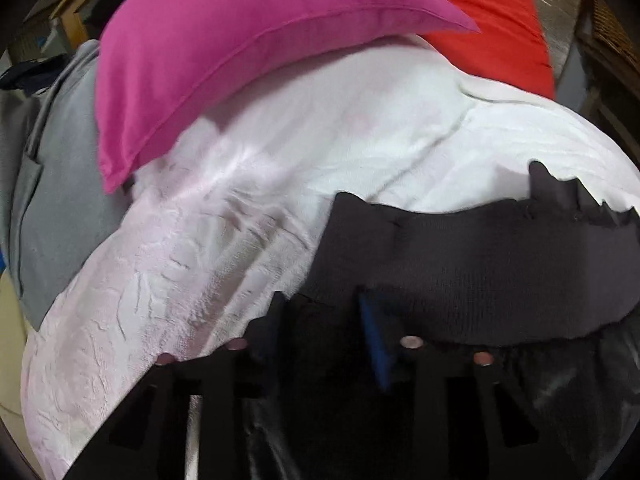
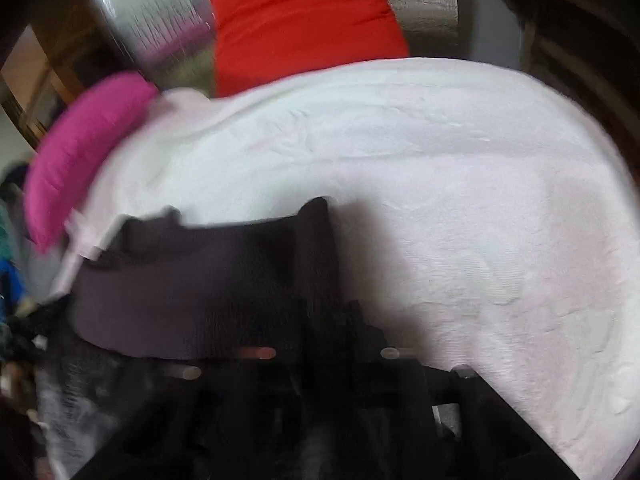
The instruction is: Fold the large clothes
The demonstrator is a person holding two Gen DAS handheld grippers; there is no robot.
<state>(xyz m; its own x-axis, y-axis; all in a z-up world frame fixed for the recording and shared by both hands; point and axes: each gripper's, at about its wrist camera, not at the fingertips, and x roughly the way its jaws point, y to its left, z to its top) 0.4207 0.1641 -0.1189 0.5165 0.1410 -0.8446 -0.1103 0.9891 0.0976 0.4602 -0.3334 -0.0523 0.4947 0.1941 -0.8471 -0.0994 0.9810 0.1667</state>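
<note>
A black garment with a wide ribbed waistband (image 1: 480, 264) lies on a white textured blanket (image 1: 280, 160). My left gripper (image 1: 324, 320) is shut on the garment's left waistband end, with shiny black cloth bunched between the blue-padded fingers (image 1: 376, 344). In the right wrist view the same waistband (image 2: 200, 284) runs leftward from my right gripper (image 2: 320, 320), which is shut on its right end. That view is motion-blurred and the fingertips are mostly hidden by the dark cloth. The white blanket (image 2: 440, 200) spreads to the right.
A magenta pillow (image 1: 240, 52) (image 2: 80, 152) and a red pillow (image 1: 500, 20) (image 2: 304, 20) lie at the far side. Grey cloth (image 1: 60, 200) lies at the left. A silver foil sheet (image 2: 420, 4) stands behind, with wooden furniture (image 1: 612, 52) around.
</note>
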